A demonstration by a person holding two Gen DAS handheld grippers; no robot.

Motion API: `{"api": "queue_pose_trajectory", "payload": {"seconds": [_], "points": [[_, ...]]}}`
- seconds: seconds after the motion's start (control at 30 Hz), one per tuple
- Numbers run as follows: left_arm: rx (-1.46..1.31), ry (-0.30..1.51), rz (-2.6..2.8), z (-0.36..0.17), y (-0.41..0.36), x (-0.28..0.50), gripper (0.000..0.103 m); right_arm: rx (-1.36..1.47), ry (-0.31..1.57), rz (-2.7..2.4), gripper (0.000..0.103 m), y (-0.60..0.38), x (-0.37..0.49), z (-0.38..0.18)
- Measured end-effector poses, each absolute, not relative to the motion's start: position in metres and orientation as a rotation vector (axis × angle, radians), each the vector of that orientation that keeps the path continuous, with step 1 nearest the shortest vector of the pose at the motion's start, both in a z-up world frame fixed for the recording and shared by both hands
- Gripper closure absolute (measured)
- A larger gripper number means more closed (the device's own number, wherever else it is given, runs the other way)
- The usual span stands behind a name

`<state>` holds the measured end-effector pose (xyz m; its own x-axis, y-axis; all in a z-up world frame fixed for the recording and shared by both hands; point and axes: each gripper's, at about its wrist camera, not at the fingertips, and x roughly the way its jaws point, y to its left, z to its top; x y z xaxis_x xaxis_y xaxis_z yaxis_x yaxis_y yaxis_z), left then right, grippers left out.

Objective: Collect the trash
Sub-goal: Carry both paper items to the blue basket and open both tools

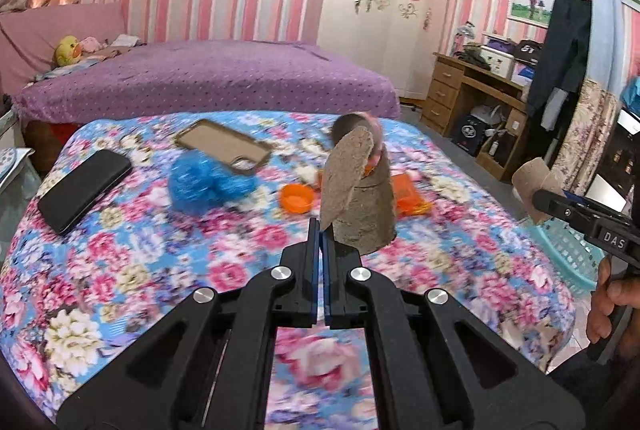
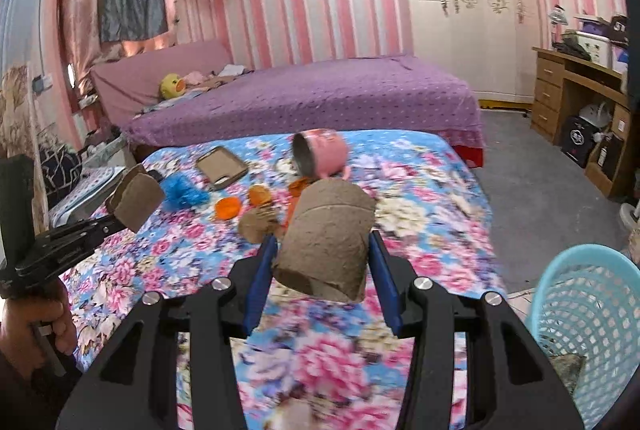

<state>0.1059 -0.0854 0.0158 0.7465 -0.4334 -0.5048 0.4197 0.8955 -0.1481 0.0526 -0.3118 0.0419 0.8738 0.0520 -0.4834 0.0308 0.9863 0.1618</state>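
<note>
We see our right gripper (image 2: 326, 262) carrying a cardboard tube (image 2: 328, 242) above the floral bedspread (image 2: 420, 238); the blue basket (image 2: 588, 314) stands off the bed's right edge, its open mouth unobstructed, a scrap lying in its bottom; to the left our left gripper (image 2: 116, 220) with its flattened tube (image 2: 134, 202) hangs well apart; ahead, the pink mug (image 2: 320, 156), orange scraps (image 2: 228, 208), blue bag (image 2: 184, 192) and phone case (image 2: 222, 166) crowd the bed's middle.
</note>
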Motion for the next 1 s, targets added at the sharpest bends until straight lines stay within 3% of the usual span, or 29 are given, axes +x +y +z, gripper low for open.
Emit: {"api": "queue_pose_trajectory", "payload": {"seconds": [0.8, 0.87, 0.9, 0.93, 1.0], "points": [[0.047, 0.555, -0.867, 0.041, -0.318, 0.058, 0.103, 0.334, 0.439, -0.47, 0.056, -0.5, -0.057, 0.025], [0.067, 0.56, -0.901, 0.041, -0.339, 0.052, 0.103, 0.341, 0.45, -0.485, 0.052, -0.505, -0.057, 0.021], [0.071, 0.567, -0.922, 0.041, -0.35, 0.05, 0.103, 0.343, 0.449, -0.519, 0.045, -0.51, -0.06, 0.02], [0.073, 0.576, -0.941, 0.04, -0.36, 0.047, 0.103, 0.351, 0.431, -0.551, 0.028, -0.515, -0.064, 0.021], [0.075, 0.589, -0.967, 0.036, -0.376, 0.042, 0.103, 0.376, 0.391, -0.58, 0.023, -0.522, -0.07, 0.024]]}}
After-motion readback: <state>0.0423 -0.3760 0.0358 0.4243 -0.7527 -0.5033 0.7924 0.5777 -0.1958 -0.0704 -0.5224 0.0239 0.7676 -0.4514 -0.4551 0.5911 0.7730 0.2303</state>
